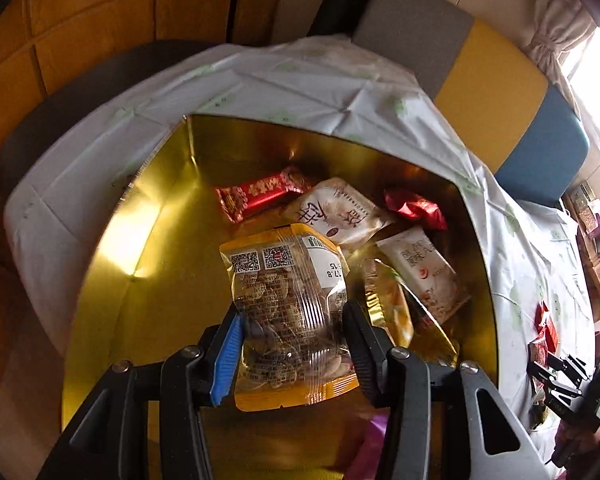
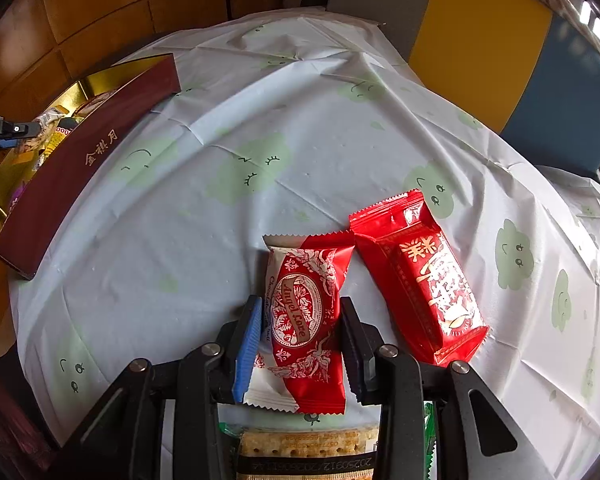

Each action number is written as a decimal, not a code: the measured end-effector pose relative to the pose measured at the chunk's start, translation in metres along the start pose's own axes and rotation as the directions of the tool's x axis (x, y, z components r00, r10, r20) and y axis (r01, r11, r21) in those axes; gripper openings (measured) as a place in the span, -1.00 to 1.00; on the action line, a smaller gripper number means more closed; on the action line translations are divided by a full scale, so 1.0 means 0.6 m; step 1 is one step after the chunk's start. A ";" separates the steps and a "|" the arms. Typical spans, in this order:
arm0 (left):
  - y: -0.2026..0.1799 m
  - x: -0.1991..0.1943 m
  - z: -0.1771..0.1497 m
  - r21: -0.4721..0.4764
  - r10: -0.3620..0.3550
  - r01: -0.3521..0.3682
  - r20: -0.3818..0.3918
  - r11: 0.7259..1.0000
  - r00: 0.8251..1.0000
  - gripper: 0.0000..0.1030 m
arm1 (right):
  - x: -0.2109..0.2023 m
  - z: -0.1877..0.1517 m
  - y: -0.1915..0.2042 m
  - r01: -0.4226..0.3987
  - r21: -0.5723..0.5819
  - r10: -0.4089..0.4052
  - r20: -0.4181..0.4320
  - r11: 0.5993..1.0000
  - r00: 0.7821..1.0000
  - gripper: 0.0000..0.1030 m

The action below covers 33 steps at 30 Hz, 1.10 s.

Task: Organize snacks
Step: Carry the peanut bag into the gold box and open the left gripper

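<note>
Left gripper (image 1: pixel 292 340): lower centre of the left wrist view; jaws clamped on a clear yellow-edged snack bag (image 1: pixel 288 312), held above the gold box.
Gold box (image 1: pixel 140 240): fills mid-frame in the left wrist view; holds a gold packet (image 1: pixel 388 304), two white packets (image 1: pixel 424 276) (image 1: pixel 336 212), a long red bar (image 1: pixel 260 194) and a small red sweet (image 1: pixel 416 208).
Right gripper (image 2: pixel 300 344): lower centre of the right wrist view; jaws closed against the sides of a red-and-white chocolate pack (image 2: pixel 304 320) lying on the worktop.
Red packet (image 2: pixel 424 280): just right of that pack, touching its upper corner.
Cracker pack (image 2: pixel 308 444): bottom edge, beneath the gripper.
Worktop (image 2: pixel 220 220): white cloth with green cloud faces.
Maroon box wall (image 2: pixel 88 164): upper left of the right wrist view.
</note>
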State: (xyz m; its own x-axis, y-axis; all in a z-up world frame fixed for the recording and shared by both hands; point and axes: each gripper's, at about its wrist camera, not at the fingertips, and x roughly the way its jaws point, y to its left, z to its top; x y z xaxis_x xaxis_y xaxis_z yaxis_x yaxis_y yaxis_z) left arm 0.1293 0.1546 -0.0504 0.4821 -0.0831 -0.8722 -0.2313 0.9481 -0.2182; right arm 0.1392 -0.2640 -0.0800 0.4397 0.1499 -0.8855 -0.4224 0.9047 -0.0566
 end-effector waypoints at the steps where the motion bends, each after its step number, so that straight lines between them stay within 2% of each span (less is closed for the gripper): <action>1: 0.006 0.006 0.002 -0.011 0.007 -0.007 -0.012 1.000 1.000 -0.04 | 0.000 0.000 0.000 0.001 0.000 -0.001 0.000 1.000 1.000 -0.27; 4: 0.010 0.029 0.011 -0.009 0.071 -0.072 -0.036 0.997 0.997 -0.01 | -0.001 -0.001 -0.001 0.002 -0.001 -0.002 0.000 1.000 1.000 -0.26; 6: 0.014 0.037 0.015 -0.017 0.079 -0.080 -0.041 0.997 0.996 0.00 | -0.001 -0.001 0.000 0.003 -0.001 -0.003 0.001 1.000 1.000 -0.25; 8: 0.019 0.048 0.017 -0.021 0.088 -0.089 -0.055 0.996 0.995 0.12 | -0.001 -0.001 0.000 0.003 -0.002 -0.003 0.001 1.000 1.000 -0.25; 10: 0.025 0.046 0.015 -0.026 0.099 -0.100 -0.055 0.995 0.994 0.15 | -0.001 -0.001 0.000 0.005 -0.003 -0.005 0.001 1.000 1.000 -0.25; 13: 0.024 0.040 0.009 -0.027 0.153 -0.154 -0.027 0.988 0.988 0.16 | 0.000 0.000 0.000 0.008 -0.007 -0.008 0.000 1.000 1.000 -0.25; 16: 0.019 0.020 0.000 -0.018 0.179 -0.178 0.026 0.984 0.984 0.17 | 0.000 0.001 0.002 0.012 -0.009 -0.012 0.002 1.000 1.000 -0.25; 19: 0.004 -0.007 -0.007 0.021 0.207 -0.210 0.101 0.978 0.973 0.27 | 0.000 0.000 0.004 0.021 -0.015 -0.021 0.005 1.000 1.000 -0.25; 23: -0.018 -0.048 -0.025 0.058 0.209 -0.223 0.186 0.973 0.960 0.27 | 0.000 0.000 0.003 0.023 -0.018 -0.023 0.006 1.000 1.000 -0.25; 26: -0.035 -0.067 -0.031 0.066 0.184 -0.204 0.224 0.977 0.957 0.27 | 0.001 0.001 0.002 0.024 -0.020 -0.024 0.006 1.000 1.000 -0.25; 33: -0.051 -0.102 -0.063 0.078 0.153 -0.176 0.242 0.981 0.958 0.27 | 0.001 0.001 0.002 0.024 -0.019 -0.024 0.007 1.000 1.000 -0.25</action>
State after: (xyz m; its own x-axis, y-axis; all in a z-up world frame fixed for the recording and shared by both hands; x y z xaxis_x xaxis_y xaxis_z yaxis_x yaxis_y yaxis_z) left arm 0.0747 0.1188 -0.0069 0.6312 0.1398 -0.7629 -0.2462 0.9689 -0.0262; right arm 0.1392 -0.2625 -0.0803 0.4555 0.1311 -0.8805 -0.4269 0.9001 -0.0869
